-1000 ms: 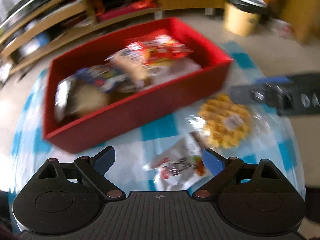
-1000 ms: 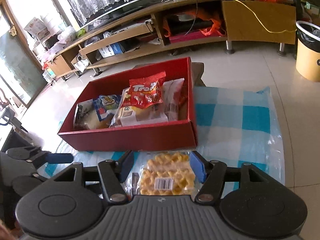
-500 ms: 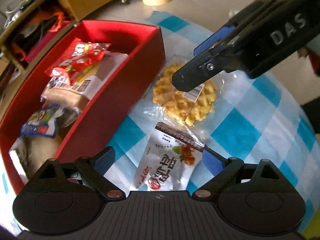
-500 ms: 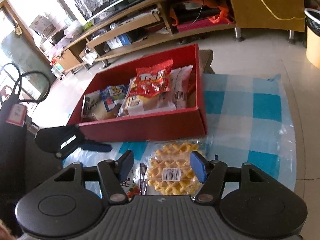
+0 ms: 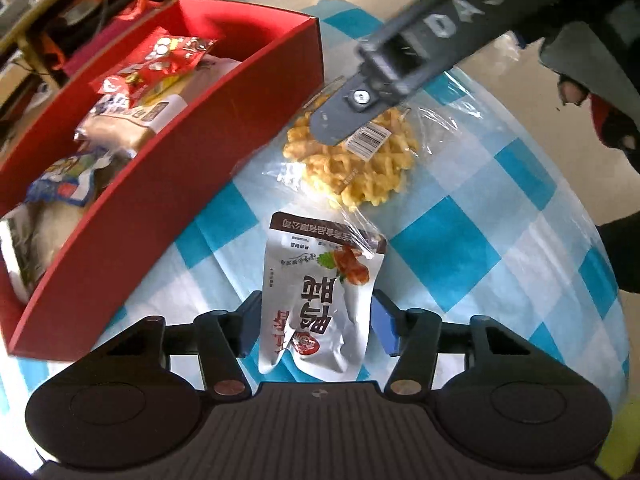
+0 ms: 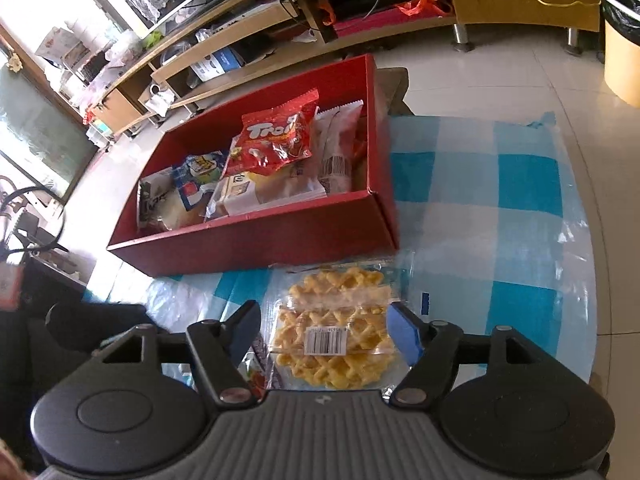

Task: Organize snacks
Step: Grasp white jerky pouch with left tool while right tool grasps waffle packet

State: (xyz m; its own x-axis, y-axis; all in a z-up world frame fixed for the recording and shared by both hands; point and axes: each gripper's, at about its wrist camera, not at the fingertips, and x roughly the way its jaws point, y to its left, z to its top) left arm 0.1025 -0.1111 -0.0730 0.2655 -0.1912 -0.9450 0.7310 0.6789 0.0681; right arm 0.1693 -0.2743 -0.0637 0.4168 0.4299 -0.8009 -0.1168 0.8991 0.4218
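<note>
Snacks fill the red box (image 6: 256, 236) on the checked tabletop (image 6: 500, 240). Left gripper (image 5: 316, 326) fingers are closing around a white pouch (image 5: 320, 300); right gripper (image 6: 324, 334) fingers are opening, spread either side of a bagged waffle (image 6: 336, 328) beside the box.

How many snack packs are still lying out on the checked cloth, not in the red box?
2: the waffle pack near the box's corner, and the silver pouch just beside it. Others may be hidden.
</note>
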